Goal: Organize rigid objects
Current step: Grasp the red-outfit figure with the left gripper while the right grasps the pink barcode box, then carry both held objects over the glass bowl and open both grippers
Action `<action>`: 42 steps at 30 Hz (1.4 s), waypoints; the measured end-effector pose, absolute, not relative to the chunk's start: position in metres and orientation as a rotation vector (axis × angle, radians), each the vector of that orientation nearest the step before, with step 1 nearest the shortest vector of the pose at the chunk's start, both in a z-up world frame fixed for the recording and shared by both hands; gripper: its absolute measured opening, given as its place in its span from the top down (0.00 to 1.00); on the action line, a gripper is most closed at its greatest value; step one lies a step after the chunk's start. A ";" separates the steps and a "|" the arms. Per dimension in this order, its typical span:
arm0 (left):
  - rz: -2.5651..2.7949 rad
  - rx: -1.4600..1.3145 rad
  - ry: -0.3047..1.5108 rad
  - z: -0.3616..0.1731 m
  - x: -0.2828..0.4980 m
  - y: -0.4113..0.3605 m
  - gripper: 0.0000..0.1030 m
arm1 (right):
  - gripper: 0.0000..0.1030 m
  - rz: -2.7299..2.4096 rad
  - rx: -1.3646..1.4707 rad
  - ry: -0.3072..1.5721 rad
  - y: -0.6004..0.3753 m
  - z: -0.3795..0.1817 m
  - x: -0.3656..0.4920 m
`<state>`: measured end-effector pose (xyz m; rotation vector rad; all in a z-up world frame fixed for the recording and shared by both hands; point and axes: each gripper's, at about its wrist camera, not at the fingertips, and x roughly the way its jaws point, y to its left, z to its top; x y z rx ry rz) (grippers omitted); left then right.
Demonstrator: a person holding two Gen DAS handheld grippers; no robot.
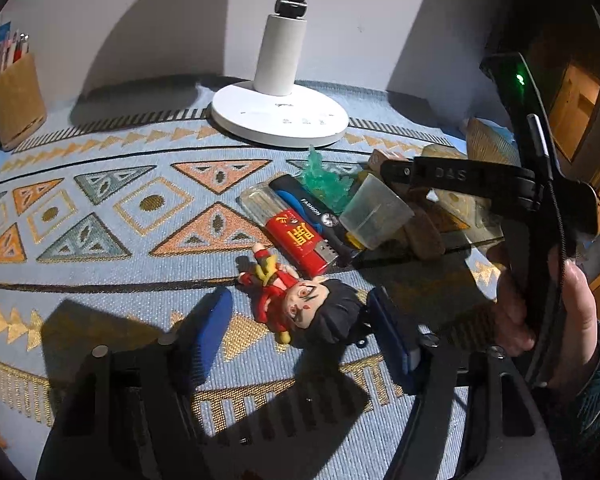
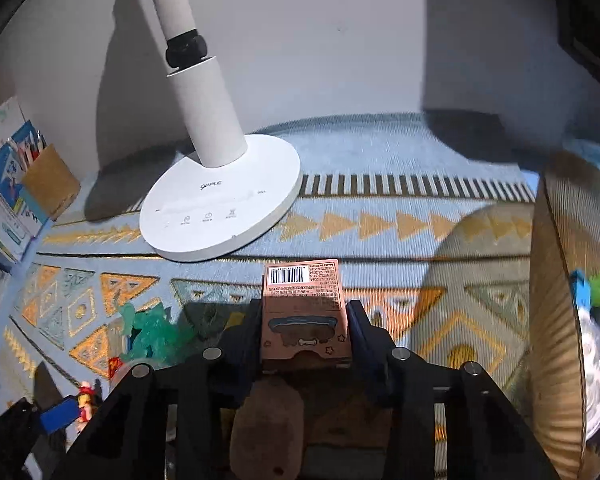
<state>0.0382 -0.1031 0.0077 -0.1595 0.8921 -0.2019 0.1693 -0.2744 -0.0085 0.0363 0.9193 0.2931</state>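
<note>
Figurine (image 1: 300,304) before lighters (image 1: 300,236), lamp base (image 1: 280,116) behind them

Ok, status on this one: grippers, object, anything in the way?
Right gripper shut on pink barcode box. Left gripper open around red figurine, pads not touching. Lamp base just beyond the box.

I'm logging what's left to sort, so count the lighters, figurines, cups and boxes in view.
Lighters: 3 (red lighter, blue lighter, clear lighter)
Figurines: 2 (red doll, green figure)
Cups: 1 (plastic cup)
Boxes: 1 (pink box)
Total: 7
</note>
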 end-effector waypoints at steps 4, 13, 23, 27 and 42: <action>-0.258 -0.165 0.909 0.009 0.034 -0.101 0.50 | 0.61 0.292 0.119 0.915 -0.289 0.004 0.140; -0.492 0.007 0.941 0.009 -0.009 -0.094 0.50 | 0.61 0.274 0.124 0.898 -0.322 0.017 0.022; -0.428 0.132 0.920 0.014 -0.041 -0.082 0.37 | 0.61 0.279 0.137 0.939 -0.333 -0.008 -0.018; -0.412 0.095 0.931 0.014 -0.046 -0.070 0.37 | 0.61 0.277 0.132 0.940 -0.334 -0.009 -0.022; -0.348 0.020 0.942 0.006 -0.029 -0.111 0.37 | 0.37 0.254 0.049 0.920 -0.328 -0.011 -0.032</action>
